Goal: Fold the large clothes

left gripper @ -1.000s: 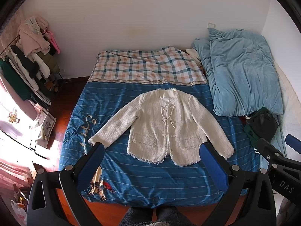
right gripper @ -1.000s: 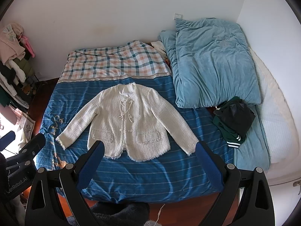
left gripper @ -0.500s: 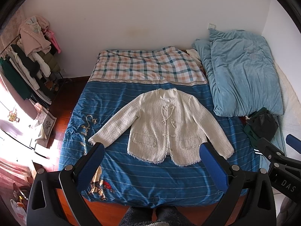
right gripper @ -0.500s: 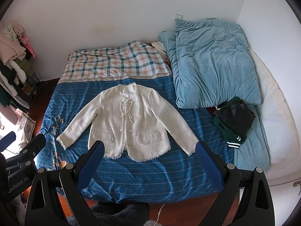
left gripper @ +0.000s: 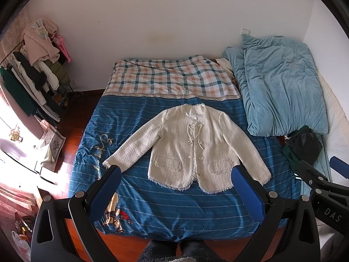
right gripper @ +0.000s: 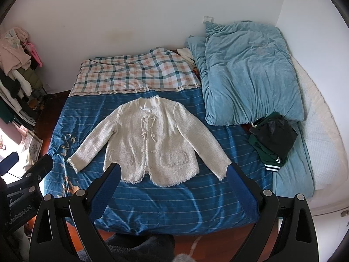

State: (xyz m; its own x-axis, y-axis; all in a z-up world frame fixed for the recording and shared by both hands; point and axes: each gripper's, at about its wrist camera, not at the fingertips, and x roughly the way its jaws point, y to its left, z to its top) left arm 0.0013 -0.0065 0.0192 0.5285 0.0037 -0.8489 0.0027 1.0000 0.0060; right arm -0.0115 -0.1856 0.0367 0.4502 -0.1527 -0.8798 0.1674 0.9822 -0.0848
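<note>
A cream tweed jacket (left gripper: 192, 146) lies flat and face up on the blue striped bedcover (left gripper: 174, 207), sleeves spread out to both sides, hem toward me. It also shows in the right wrist view (right gripper: 150, 139). My left gripper (left gripper: 176, 183) is open and empty, held above the foot of the bed, short of the jacket's hem. My right gripper (right gripper: 173, 182) is open and empty too, at a like height to the right of the left one. The right gripper shows at the right edge of the left wrist view (left gripper: 322, 185).
A plaid blanket (left gripper: 172, 76) covers the head of the bed. A folded light blue duvet (left gripper: 279, 87) lies on the right, with a dark green and black garment pile (left gripper: 305, 146) below it. A clothes rack (left gripper: 32, 72) stands at the left by the wood floor (left gripper: 69, 118).
</note>
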